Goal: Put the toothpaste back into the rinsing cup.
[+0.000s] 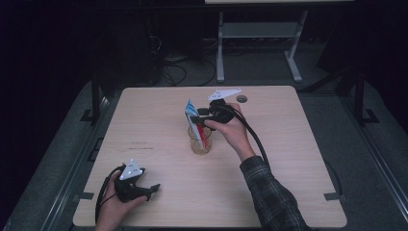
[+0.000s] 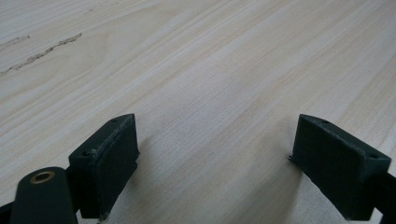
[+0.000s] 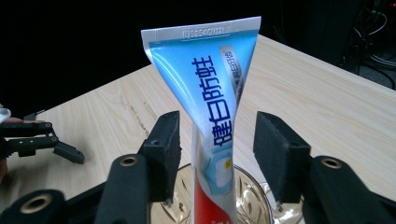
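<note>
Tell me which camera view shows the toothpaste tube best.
The right gripper view: the toothpaste tube stands close up, print readable, in the glass cup. The high view shows it small and far off. The left gripper view faces bare table.

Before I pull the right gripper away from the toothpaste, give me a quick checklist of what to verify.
1. Toothpaste tube standing in the glass cup: ok, upright with its crimped end up.
2. Right gripper let go: ok, both pads stand apart from the tube, which is between them.
3. Tube steady by itself: cannot tell.
4. Cup upright on the table: ok.
5. Left gripper out of the way: ok, open and empty near the table's front edge.
</note>
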The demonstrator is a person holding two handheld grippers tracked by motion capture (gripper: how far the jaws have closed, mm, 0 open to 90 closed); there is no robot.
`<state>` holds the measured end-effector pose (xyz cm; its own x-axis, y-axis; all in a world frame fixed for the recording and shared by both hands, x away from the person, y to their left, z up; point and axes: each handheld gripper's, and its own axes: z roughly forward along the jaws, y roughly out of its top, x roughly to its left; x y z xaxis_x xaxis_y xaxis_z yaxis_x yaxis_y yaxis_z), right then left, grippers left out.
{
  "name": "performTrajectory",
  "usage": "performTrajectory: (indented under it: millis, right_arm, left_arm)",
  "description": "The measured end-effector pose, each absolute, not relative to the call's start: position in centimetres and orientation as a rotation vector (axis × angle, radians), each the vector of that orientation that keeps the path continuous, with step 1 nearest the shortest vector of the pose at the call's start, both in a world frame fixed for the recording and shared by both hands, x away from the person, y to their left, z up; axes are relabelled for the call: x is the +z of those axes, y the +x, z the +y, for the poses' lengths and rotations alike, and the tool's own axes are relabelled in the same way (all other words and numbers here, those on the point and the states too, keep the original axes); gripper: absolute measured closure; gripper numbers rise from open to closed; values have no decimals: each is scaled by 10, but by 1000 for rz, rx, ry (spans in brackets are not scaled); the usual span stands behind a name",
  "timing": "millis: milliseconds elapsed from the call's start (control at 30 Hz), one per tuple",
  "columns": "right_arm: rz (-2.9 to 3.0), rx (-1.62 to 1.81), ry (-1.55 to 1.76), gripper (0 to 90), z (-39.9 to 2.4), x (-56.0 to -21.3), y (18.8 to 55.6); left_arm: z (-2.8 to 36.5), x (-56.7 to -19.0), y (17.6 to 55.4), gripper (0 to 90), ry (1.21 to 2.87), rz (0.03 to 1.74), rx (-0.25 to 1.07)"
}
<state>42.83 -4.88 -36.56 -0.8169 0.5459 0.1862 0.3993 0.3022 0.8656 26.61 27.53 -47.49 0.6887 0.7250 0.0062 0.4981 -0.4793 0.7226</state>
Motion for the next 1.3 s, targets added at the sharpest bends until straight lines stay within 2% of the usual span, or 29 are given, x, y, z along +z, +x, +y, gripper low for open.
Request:
performTrajectory:
  millis: [500,1300]
  right_arm:
    - [2385,1515,926,415,-89,-364,412]
    - [2368,1446,979,381,-137,-381,381]
  left_arm:
    - [274,-475,266,130,2172,942,411]
    - [274,-475,265,130,2170,942,411]
